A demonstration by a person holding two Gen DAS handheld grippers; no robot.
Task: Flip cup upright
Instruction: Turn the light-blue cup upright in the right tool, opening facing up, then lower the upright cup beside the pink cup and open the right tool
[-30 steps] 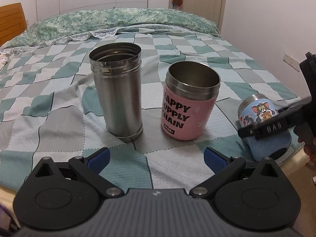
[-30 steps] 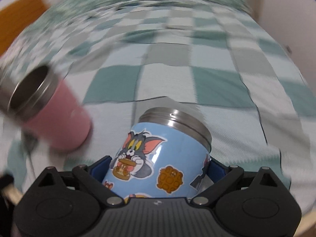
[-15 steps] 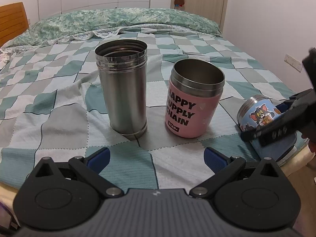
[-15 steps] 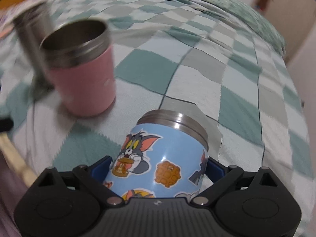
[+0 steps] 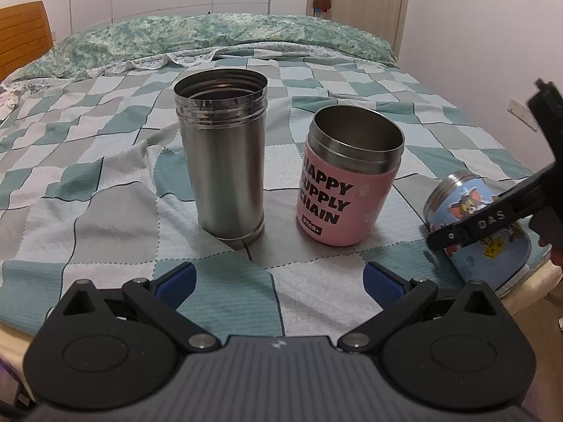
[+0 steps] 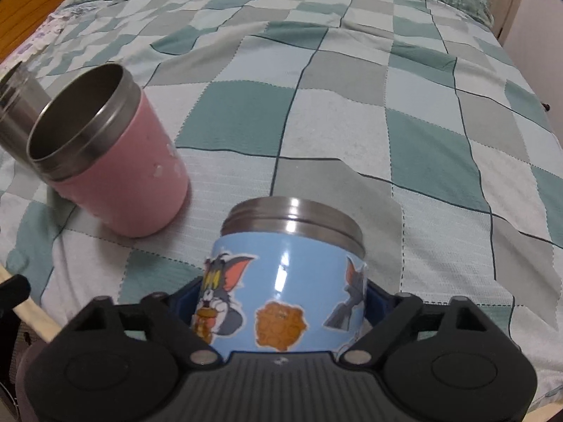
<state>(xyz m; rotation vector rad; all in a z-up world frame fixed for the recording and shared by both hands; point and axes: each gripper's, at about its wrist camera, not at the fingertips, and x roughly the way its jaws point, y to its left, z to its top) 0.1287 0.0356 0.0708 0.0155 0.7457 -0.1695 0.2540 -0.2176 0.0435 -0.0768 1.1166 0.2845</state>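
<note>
The blue cartoon cup (image 6: 286,281) sits right between the pads of the right claw (image 6: 285,311), clamped across its body, down by the near right corner of the bed (image 6: 352,119), and its long axis is tilted: in the left wrist view the steel mouth leans up and away toward the pink cup (image 5: 346,183) while the base dips toward the bed's near edge, so righting it looks like a matter of swinging that mouth up over the base. Whether anything is inside it, can't tell, the mouth faces away. The pink cup stands upright and looks empty, and beside it the tall steel cup (image 5: 225,154) stands upright too, nothing showing inside. The left claw (image 5: 278,277) hangs wide open over the near edge, gripping nothing, well off from the blue cup
</note>
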